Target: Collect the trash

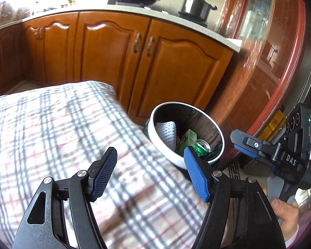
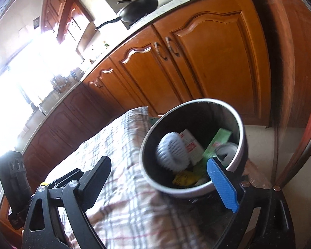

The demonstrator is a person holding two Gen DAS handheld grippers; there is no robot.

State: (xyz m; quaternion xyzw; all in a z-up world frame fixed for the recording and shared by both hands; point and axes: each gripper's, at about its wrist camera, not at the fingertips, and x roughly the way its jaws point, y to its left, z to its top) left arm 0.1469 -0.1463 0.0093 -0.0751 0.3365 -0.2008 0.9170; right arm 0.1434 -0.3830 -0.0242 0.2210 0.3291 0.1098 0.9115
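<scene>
**Ana:** Beside the far corner of the checked tablecloth (image 1: 58, 137) stands the round metal bin with the pale rim (image 1: 155, 114), just off the table's edge and in front of the orange wooden cabinet doors (image 1: 155, 66). That is where the trash lies.

**Ben:** What do you count in it?

**Ana:** One white foam mesh sleeve (image 2: 173, 154), one green carton (image 1: 188, 138), one green drink can (image 1: 202, 146), one white box with red print (image 2: 191, 147) and one crumpled yellow wrapper (image 2: 184, 178). More may be hidden underneath.

**Ben:** How would they handle?

**Ana:** All light, I judge. The mesh is soft and would squash; pinch it across the middle. The can is thin, smooth and easily dented, so take it across its body. The cartons are stiffer; grip them by the flat faces.

**Ben:** And the grippers?

**Ana:** Two. The left gripper (image 1: 150, 171) has its jaws well apart, nothing between them, above the cloth. The right gripper (image 2: 165, 180) is spread wide and empty too, one blue pad (image 2: 222, 184) in front of the bin's rim. No trash shows on the cloth.
</scene>
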